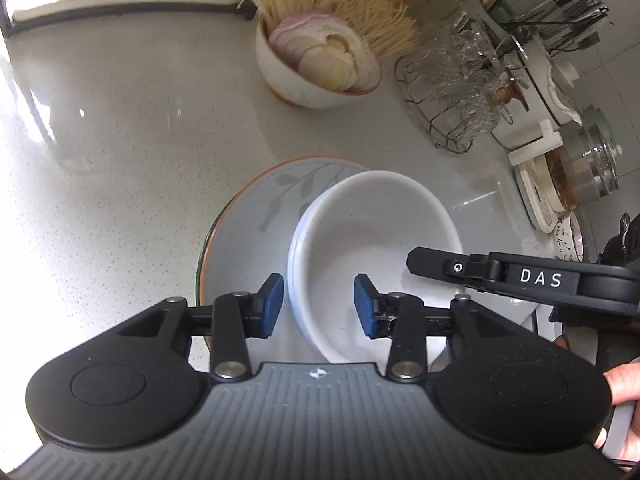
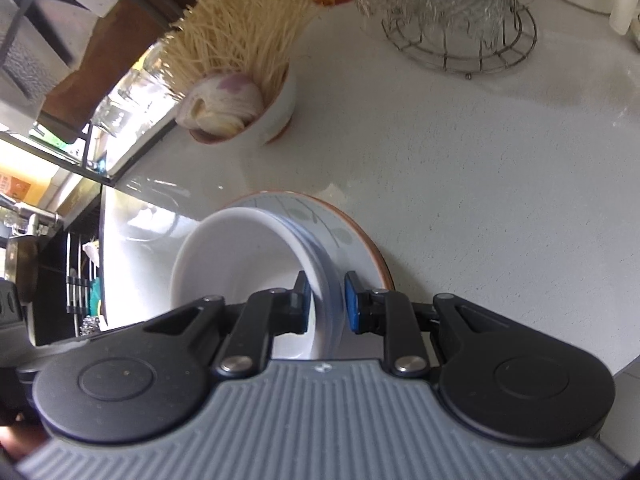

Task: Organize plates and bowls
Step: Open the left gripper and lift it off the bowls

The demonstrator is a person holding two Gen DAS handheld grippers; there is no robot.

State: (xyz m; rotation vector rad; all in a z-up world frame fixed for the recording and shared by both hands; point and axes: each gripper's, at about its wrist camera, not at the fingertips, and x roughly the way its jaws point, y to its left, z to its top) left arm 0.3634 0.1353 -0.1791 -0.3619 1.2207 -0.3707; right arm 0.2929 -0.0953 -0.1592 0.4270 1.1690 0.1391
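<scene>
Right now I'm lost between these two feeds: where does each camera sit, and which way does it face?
Left wrist: on the left gripper, facing down at the white bowl on the plate; jaws apart around the rim; the right gripper and fingers show.
Right wrist: on the right gripper, angled down, clamping the bowl's rim; no hand clearly shows.
Shared: bowl, plate, onion bowl, glass rack.

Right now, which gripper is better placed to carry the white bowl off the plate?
Right. The right gripper pinches the white bowl's wall; the left gripper straddles the opposite wall, pads clear. The plate lies underneath.
</scene>
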